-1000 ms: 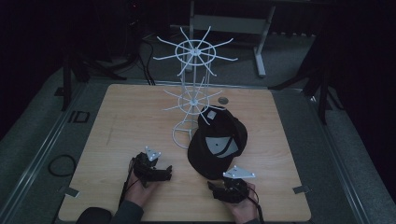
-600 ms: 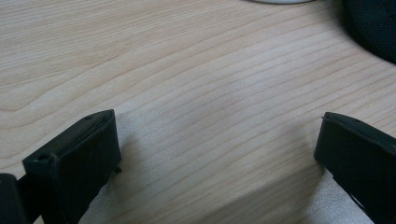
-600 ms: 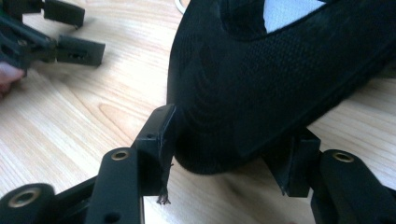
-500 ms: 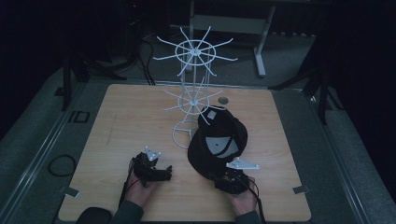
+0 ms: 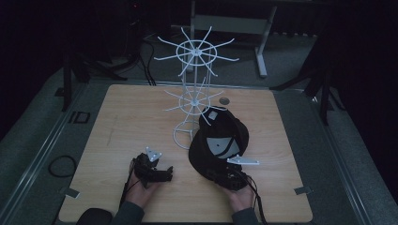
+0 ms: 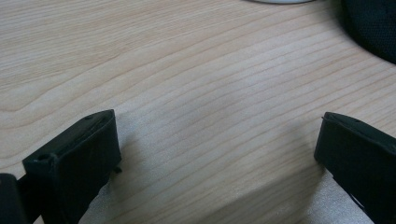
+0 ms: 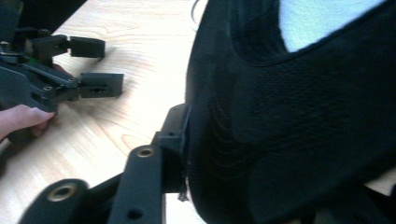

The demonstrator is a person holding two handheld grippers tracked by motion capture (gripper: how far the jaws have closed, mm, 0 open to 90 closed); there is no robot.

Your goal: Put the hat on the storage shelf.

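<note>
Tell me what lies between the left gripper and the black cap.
Nothing but bare wooden table. The high view shows an empty strip of tabletop between the left gripper and the black cap; the left gripper view agrees.

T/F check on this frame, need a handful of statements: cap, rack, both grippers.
1. The black cap hangs from a hook of the white wire rack. False: it lies on the wooden table, beside the rack's base.
2. The left gripper is open, with bare wood between its jaws. True.
3. The right gripper is at the cap's near edge, one jaw against the fabric. True.
4. The left gripper is holding the cap. False: it rests on the table apart from the cap, holding nothing.
5. The rack has two tiers of hooks, all bare. True.
</note>
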